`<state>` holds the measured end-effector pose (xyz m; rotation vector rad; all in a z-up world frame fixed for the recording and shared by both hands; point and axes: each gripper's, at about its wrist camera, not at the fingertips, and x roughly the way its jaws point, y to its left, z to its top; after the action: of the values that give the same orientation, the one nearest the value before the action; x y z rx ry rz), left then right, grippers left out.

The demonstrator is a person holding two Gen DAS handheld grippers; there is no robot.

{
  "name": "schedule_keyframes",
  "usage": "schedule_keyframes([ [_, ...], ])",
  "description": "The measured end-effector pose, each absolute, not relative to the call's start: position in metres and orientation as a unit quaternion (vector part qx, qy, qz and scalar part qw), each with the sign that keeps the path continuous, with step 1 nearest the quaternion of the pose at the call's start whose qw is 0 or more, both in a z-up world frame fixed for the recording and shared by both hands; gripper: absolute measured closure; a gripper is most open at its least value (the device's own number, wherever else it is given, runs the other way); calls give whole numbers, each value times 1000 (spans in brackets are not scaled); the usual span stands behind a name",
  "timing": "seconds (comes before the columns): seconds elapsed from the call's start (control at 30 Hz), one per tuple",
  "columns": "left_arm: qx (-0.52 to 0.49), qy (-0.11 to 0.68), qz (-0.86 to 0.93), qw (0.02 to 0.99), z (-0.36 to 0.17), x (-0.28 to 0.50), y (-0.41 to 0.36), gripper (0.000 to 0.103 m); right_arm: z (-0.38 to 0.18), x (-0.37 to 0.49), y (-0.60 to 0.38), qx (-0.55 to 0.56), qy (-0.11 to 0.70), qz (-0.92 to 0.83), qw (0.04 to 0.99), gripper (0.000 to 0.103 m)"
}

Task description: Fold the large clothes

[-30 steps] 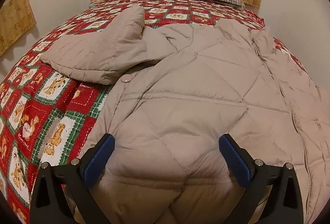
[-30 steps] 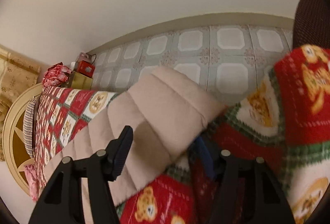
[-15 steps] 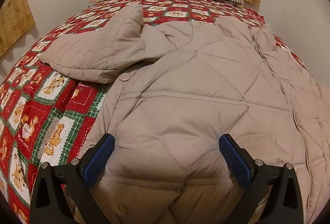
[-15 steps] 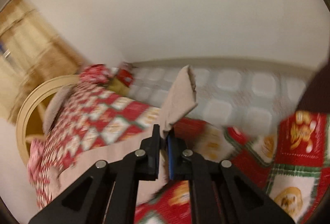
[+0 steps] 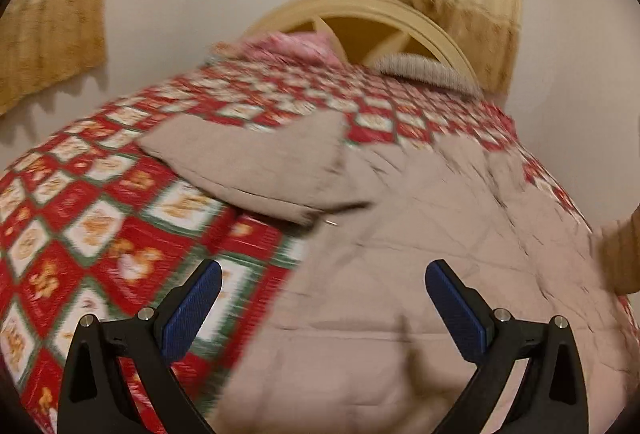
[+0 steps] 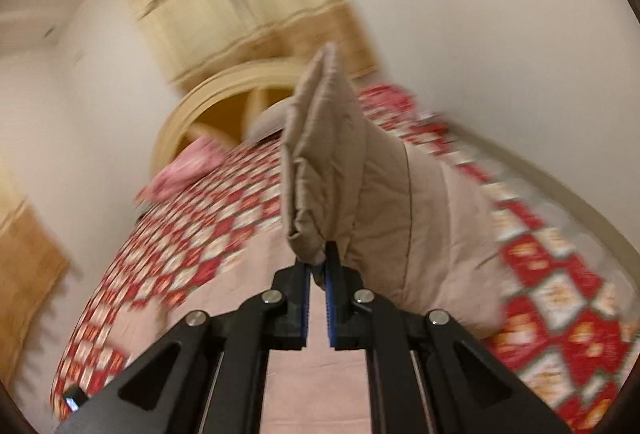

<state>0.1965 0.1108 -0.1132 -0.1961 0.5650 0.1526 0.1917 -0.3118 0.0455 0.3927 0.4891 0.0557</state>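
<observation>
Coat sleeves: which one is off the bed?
The sleeve pinched in the right gripper, standing up; the other sleeve lies flat on the blanket.

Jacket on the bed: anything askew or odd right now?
Nothing damaged. The beige jacket lies unevenly: one sleeve sprawls sideways over the red blanket, while the right tool holds the other sleeve lifted upright.
</observation>
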Motion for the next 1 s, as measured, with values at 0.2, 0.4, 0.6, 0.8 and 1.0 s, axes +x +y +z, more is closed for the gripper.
schedule_keyframes([
  [0.2,-209,325,74,919,-149,208,148,1,-16,245,-195,154,305,127,931,94],
  [0.4,-291,330,63,896,-165,211,162,1,-89,277,-114,124,367,165,907,93],
  [0.6,-284,335,64,896,-165,213,159,1,-128,288,-88,155,438,210,860,54],
  [0.8,-283,335,64,896,-166,210,162,1,-75,254,-117,186,354,280,873,34],
  [1.0,-278,338,67,897,-166,212,161,1,-52,241,-218,125,345,103,925,69],
])
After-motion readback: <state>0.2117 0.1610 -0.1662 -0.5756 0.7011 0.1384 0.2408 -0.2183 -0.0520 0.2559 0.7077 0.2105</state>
